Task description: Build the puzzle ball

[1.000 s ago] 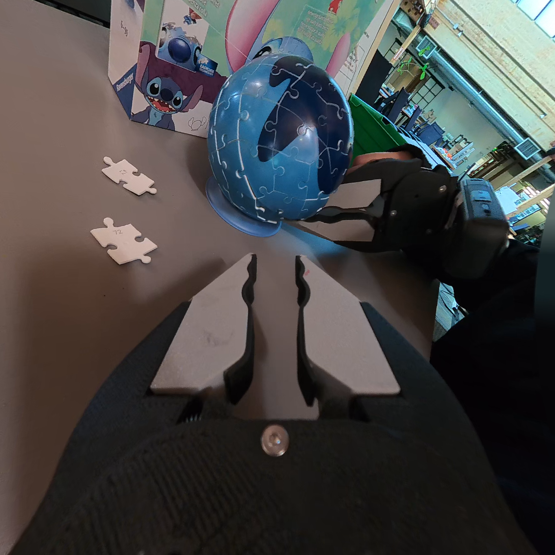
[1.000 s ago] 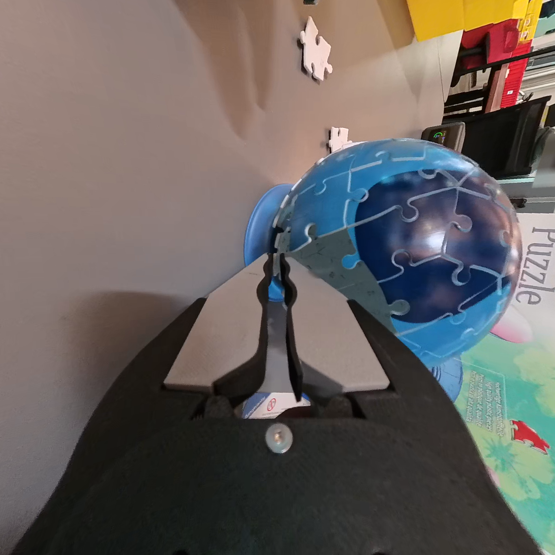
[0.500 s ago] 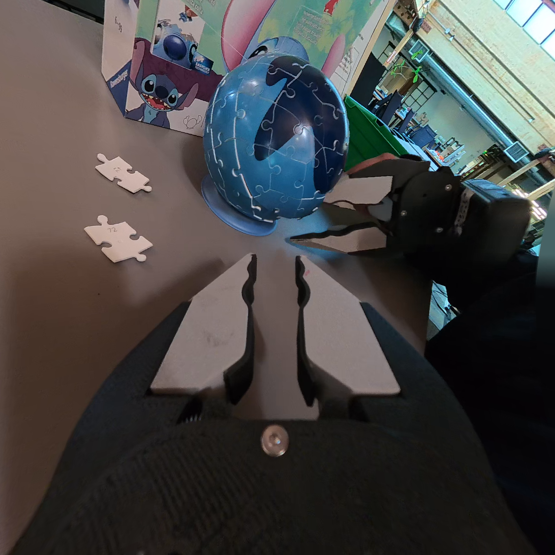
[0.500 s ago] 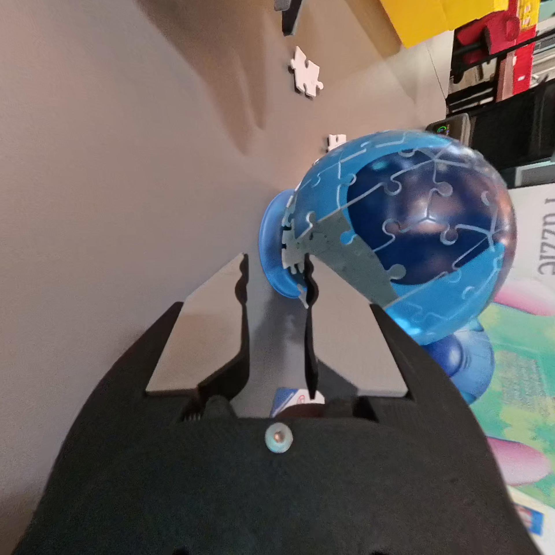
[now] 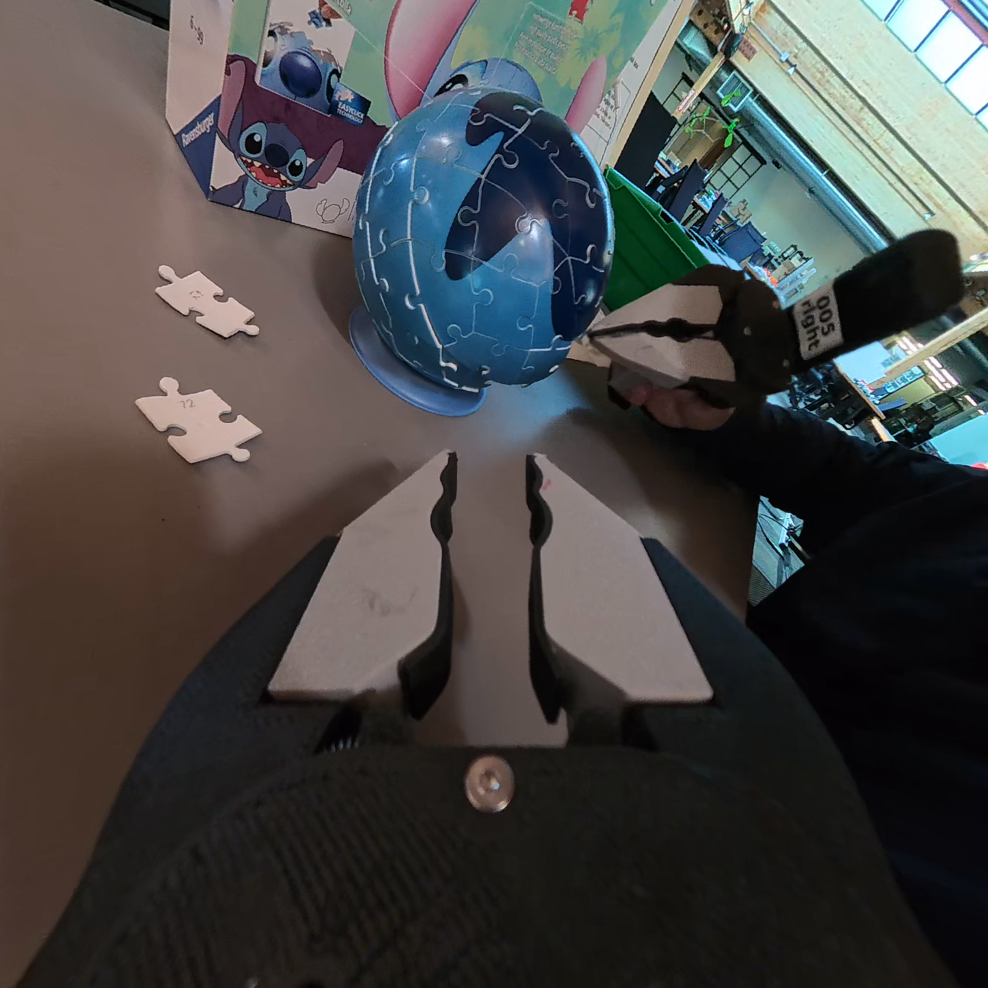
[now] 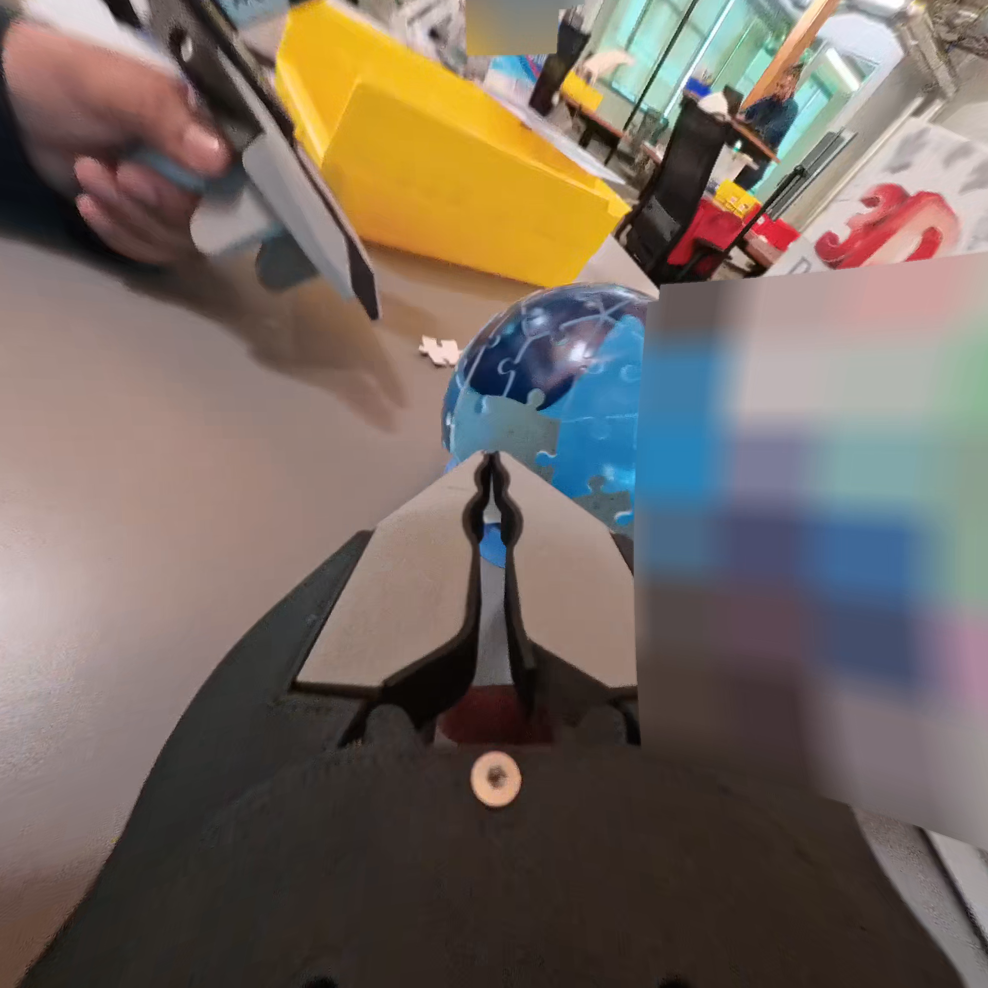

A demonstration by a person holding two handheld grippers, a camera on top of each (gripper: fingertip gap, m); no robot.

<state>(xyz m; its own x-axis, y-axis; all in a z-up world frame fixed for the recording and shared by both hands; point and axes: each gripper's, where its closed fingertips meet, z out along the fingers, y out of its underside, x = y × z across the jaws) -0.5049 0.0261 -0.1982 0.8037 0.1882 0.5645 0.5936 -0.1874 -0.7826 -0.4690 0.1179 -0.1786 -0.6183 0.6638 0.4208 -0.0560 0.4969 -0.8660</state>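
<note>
The blue puzzle ball [image 5: 481, 251] stands tilted on its blue stand [image 5: 417, 385] on the grey table [image 5: 107, 588]. Two loose white pieces [image 5: 206, 310] [image 5: 198, 419] lie to its left. My left gripper [image 5: 489, 460] is open and empty, short of the ball. My right gripper [image 5: 588, 342] is shut, its tips at the ball's lower right side. In the right wrist view the shut right gripper [image 6: 489, 457] touches the ball [image 6: 577, 385] at the lower edge of a grey hole [image 6: 502, 427] where pieces are absent. I cannot tell whether it pinches a piece's edge.
The puzzle's picture box [image 5: 278, 107] stands behind the ball, and a green bin [image 5: 647, 240] is off the table's right edge. A yellow bin [image 6: 454, 176] sits beyond the table. My left gripper [image 6: 363, 299] and a hand [image 6: 107, 139] hang at the upper left. One white piece [image 6: 439, 350] lies behind the ball.
My right gripper opened beside the ball's lower edge, then shut again and swung round level, its tips back at the grey hole. My left gripper stayed open and still.
</note>
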